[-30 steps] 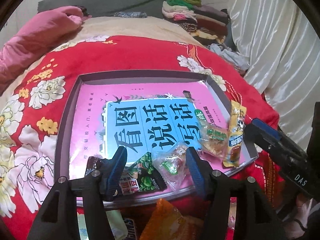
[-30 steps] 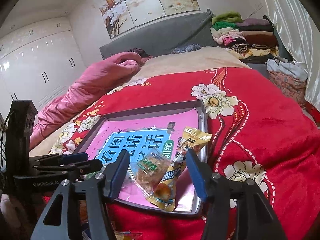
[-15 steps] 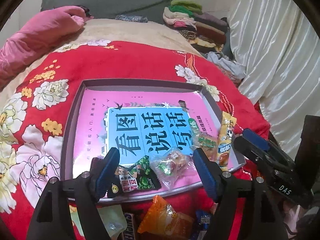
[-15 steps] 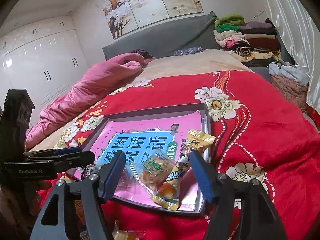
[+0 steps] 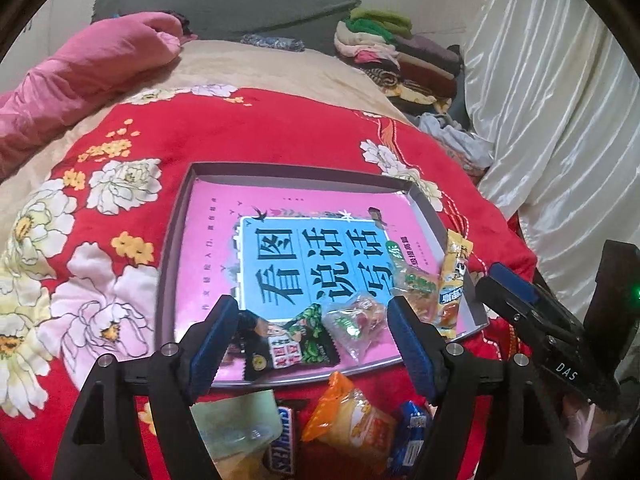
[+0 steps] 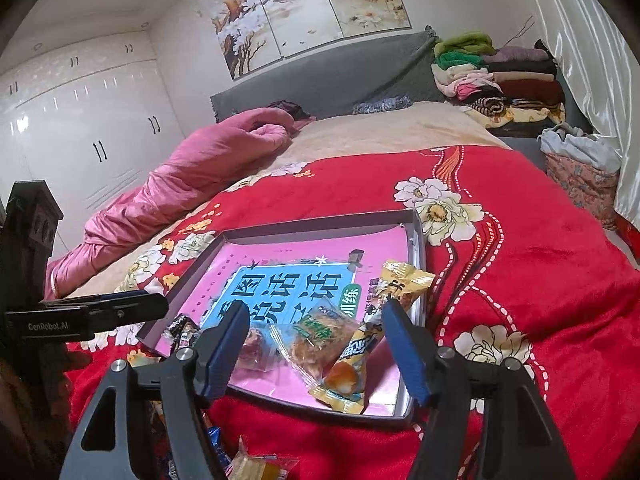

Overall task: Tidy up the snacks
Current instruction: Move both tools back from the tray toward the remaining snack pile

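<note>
A grey shallow tray (image 5: 176, 248) with a pink and blue booklet in it lies on the red flowered blanket. Along its near edge lie a black-green packet (image 5: 298, 344), a clear candy packet (image 5: 354, 320), an orange-green packet (image 5: 414, 284) and a long yellow packet (image 5: 452, 280). My left gripper (image 5: 312, 340) hovers open above the black-green and clear packets, gripping nothing. My right gripper (image 6: 314, 344) stands open over the orange-green packet (image 6: 320, 334) and the yellow packet (image 6: 360, 344), its pads clear of both. Each gripper also shows in the other's view: the right gripper (image 5: 494, 282), the left gripper (image 6: 160, 306).
Loose snacks lie on the blanket in front of the tray: an orange packet (image 5: 352, 420), a Snickers bar (image 5: 284, 444), a blue packet (image 5: 412, 432) and a pale clear packet (image 5: 236, 420). A pink quilt (image 5: 80, 68) lies far left, folded clothes (image 5: 384, 48) at the back, a white curtain (image 5: 560, 120) right.
Both grippers' jaws have spread wider. My left gripper has drawn back and up from the tray, so the loose snacks below its edge now show. The right gripper has hardly moved.
</note>
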Available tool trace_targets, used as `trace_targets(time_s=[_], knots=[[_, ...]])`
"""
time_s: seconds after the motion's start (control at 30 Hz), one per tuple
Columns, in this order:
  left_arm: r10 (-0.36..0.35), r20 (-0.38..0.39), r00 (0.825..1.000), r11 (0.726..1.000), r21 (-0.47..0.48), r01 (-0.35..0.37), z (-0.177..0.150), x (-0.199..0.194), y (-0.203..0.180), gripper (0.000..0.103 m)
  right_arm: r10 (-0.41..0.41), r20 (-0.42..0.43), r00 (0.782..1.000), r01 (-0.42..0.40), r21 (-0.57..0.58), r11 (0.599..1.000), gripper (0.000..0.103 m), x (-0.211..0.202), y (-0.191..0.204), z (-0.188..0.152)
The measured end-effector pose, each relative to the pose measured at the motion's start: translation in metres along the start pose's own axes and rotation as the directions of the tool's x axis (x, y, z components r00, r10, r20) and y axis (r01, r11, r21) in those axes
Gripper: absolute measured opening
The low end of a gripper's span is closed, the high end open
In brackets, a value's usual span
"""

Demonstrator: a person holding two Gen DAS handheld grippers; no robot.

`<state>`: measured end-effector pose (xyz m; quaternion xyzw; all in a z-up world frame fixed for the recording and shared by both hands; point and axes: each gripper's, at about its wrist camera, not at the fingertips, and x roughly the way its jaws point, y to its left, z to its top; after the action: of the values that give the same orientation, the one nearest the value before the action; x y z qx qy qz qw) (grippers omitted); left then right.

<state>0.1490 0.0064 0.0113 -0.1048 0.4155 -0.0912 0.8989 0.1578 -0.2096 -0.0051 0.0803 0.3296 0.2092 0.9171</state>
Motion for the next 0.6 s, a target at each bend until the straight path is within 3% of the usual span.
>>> trace_targets(time_s=[0.6], knots=[[0.016,0.018,1.000,0.999,-0.050,-0.016,-0.006,-0.027,0.032,0.079,0.010,0.001,1.000,-0.010,-0.035,0.999,0.075,-0.006,0.011,-0.004]])
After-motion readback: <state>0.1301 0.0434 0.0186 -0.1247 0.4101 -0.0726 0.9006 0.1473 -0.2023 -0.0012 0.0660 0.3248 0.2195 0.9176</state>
